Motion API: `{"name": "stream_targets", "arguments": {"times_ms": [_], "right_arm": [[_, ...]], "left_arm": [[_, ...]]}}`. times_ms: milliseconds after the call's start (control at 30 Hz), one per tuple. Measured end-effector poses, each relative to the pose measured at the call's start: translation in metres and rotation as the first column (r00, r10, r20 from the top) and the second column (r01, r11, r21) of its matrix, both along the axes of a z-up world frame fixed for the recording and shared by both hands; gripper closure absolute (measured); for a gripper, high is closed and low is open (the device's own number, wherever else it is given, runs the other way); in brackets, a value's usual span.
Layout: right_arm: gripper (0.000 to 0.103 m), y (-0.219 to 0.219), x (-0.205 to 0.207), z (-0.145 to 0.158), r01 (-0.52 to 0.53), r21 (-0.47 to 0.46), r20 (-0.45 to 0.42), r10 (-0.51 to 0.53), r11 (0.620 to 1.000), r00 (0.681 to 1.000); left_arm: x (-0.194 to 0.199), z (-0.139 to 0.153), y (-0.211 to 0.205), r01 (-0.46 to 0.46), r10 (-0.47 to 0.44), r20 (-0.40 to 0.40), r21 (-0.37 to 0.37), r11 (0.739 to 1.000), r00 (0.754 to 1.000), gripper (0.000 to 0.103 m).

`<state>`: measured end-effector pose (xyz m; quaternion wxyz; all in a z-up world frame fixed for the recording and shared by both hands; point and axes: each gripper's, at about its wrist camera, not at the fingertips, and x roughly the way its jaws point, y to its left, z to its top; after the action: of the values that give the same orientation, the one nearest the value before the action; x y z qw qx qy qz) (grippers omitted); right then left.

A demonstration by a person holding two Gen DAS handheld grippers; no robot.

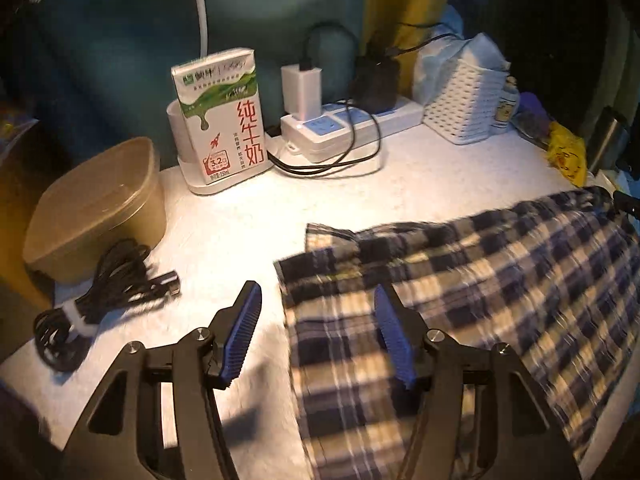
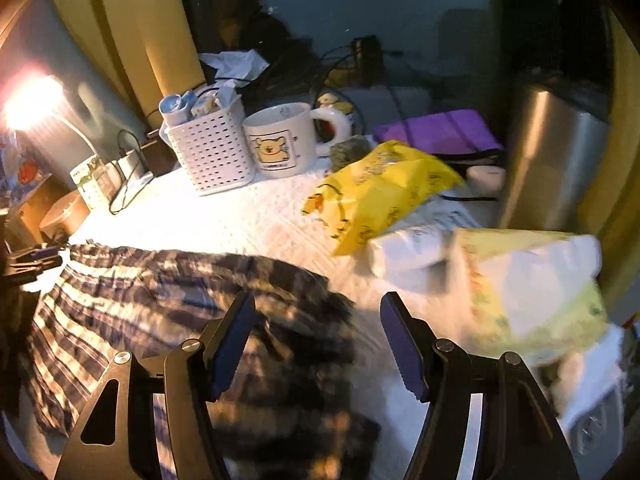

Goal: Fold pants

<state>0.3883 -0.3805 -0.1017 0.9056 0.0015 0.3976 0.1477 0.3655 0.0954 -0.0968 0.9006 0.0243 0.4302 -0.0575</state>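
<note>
The pants (image 1: 460, 300) lie flat on the white desk (image 1: 248, 224), a plaid cloth filling the lower right of the left wrist view and the lower left of the right wrist view. Both views are motion-blurred, so fine folds cannot be read.

Left gripper (image 1: 318, 334): jaws spread wide, holding nothing. One jaw sits over bare desk, the other over the cloth — the pants' near side edge runs up the frame between them. Contact with the cloth cannot be told.

Right gripper (image 2: 318, 342): jaws spread wide, holding nothing. The left jaw stands over the dark, bunched end of the pants (image 2: 192, 304); the right jaw stands over bare desk, just beside a white and yellow pack (image 2: 532, 292).

Governing relation: the long axis of the pants runs across the frame from one gripper to the other. Each gripper straddles one end edge, so neither is clearly nearer.

Judgement: the next move calls for each gripper to close on its own end — then carry one end over the other.

Clearance: a cable bundle (image 1: 100, 300) and a brown bowl (image 1: 96, 212) lie at the left of the left view; a yellow bag (image 2: 380, 192) lies above the right gripper.
</note>
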Motion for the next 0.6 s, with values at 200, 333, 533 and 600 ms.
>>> {"name": "stream_targets", "arguments": {"times_ms": [200, 333, 533, 600], "right_arm": [[0.054, 0.018, 0.018, -0.02, -0.06, -0.027, -0.064, 0.058, 0.998, 0.996], [0.08, 0.024, 0.018, -0.027, -0.074, -0.061, -0.065, 0.07, 0.995, 0.995], [0.083, 0.025, 0.009, -0.016, -0.053, -0.101, -0.001, 0.054, 0.993, 0.999], [0.084, 0.025, 0.007, -0.011, -0.05, -0.106, 0.013, 0.052, 0.993, 0.999]], "left_arm": [[0.021, -0.018, 0.008, -0.03, 0.032, -0.045, 0.028, 0.999, 0.999, 0.044], [0.017, -0.018, 0.0, 0.025, -0.024, -0.026, 0.03, 0.999, 0.999, 0.076], [0.014, -0.005, -0.011, 0.063, -0.065, 0.028, 0.081, 0.995, 0.997, 0.101], [0.019, 0.003, -0.015, 0.067, -0.072, 0.057, 0.081, 0.994, 0.996, 0.101]]}}
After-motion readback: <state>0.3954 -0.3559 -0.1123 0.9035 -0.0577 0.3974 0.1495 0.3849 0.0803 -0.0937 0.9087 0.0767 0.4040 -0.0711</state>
